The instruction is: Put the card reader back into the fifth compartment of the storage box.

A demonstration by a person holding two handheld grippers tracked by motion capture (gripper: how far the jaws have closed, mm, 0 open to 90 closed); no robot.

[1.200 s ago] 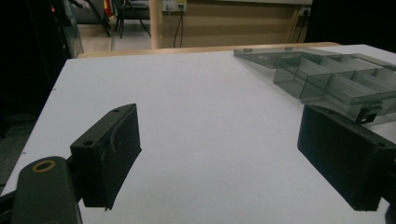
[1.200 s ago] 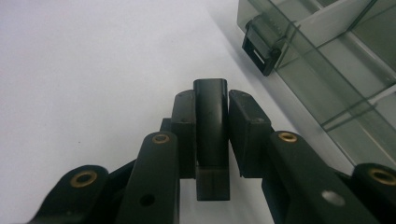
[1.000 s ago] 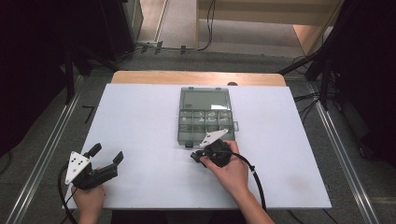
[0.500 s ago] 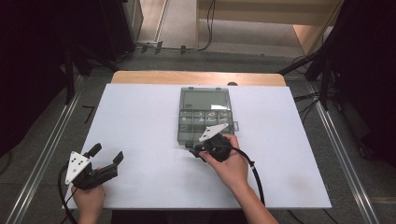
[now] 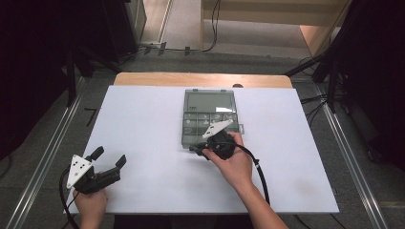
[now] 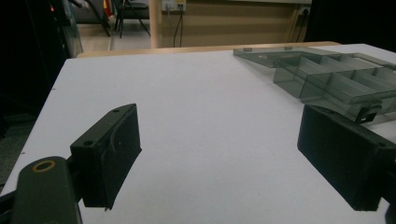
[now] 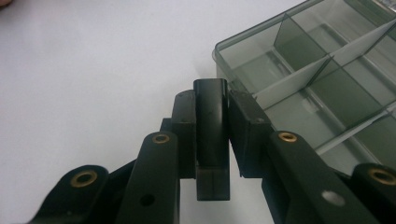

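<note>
A smoky clear compartment box (image 5: 208, 125) lies open in the middle of the white table (image 5: 143, 119), its lid flat on the far side. My right gripper (image 5: 197, 151) hovers at the box's near left corner. In the right gripper view its jaws (image 7: 211, 100) are shut on a small dark plastic piece (image 7: 212, 140) that stands upright between the pads, beside the box's corner compartment (image 7: 261, 65). My left gripper (image 5: 111, 155) rests near the table's front left corner, open and holding nothing (image 6: 219, 154). The box (image 6: 336, 79) shows to its far right.
The box's dividers (image 7: 299, 77) split it into several compartments, which look bare. A cable (image 5: 258, 171) trails from the right gripper over the table toward the front edge. Metal rails (image 5: 47, 143) run along the floor on both sides. A wooden board (image 5: 200, 79) borders the table's far edge.
My right gripper, still holding the dark piece, has crept forward to the box's near left corner. The left gripper has stayed in place.
</note>
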